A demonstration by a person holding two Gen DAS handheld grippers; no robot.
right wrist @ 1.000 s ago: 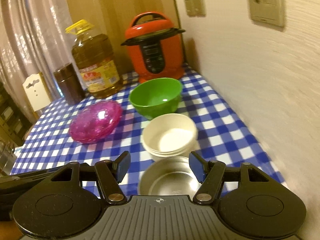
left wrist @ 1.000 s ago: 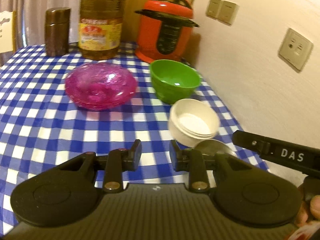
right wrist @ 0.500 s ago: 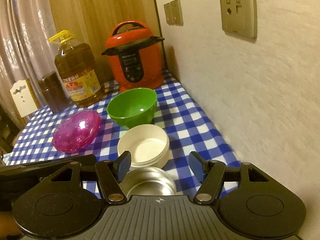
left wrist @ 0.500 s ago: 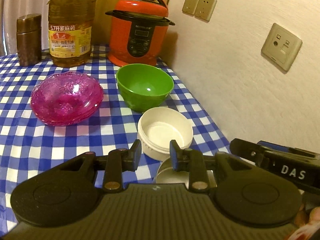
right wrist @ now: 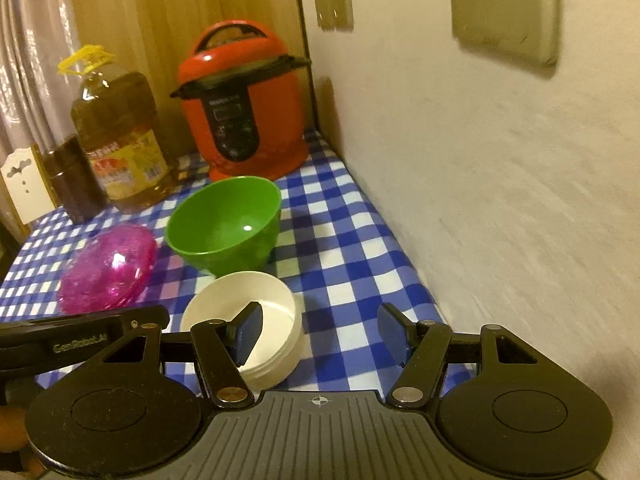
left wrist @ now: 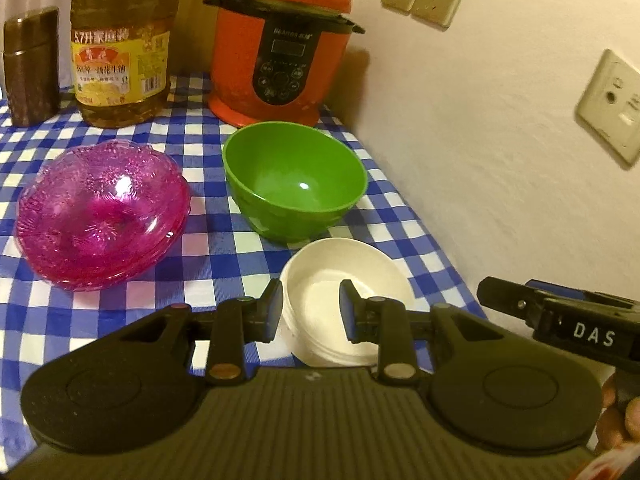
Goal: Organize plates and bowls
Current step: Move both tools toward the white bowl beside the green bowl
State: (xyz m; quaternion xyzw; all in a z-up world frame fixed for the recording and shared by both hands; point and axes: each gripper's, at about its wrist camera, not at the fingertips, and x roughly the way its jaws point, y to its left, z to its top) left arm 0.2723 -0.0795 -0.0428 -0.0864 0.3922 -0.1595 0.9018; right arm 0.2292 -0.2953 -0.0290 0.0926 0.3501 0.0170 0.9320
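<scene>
On the blue-checked tablecloth [left wrist: 208, 236] a white bowl [left wrist: 352, 276] stands nearest me, with a green bowl [left wrist: 296, 180] behind it and a stack of pink glass dishes [left wrist: 100, 216] to the left. My left gripper [left wrist: 310, 310] hovers at the white bowl's left rim, jaws narrowly apart and gripping nothing. In the right wrist view the right gripper [right wrist: 320, 332] stands open over bare cloth just right of the white bowl [right wrist: 276, 296], its left finger in front of the bowl. The green bowl [right wrist: 224, 224] and pink stack [right wrist: 108, 272] lie beyond.
A red pressure cooker [left wrist: 280, 40], a large oil bottle [left wrist: 120, 40] and a brown canister [left wrist: 30, 64] line the back of the table. A wall with sockets [left wrist: 608, 104] runs close along the right edge. A chair back [right wrist: 24, 184] shows at far left.
Both grippers have moved forward along the table. The steel bowl seen in front of the white bowl has slipped out of sight under them. Jaw gaps look unchanged.
</scene>
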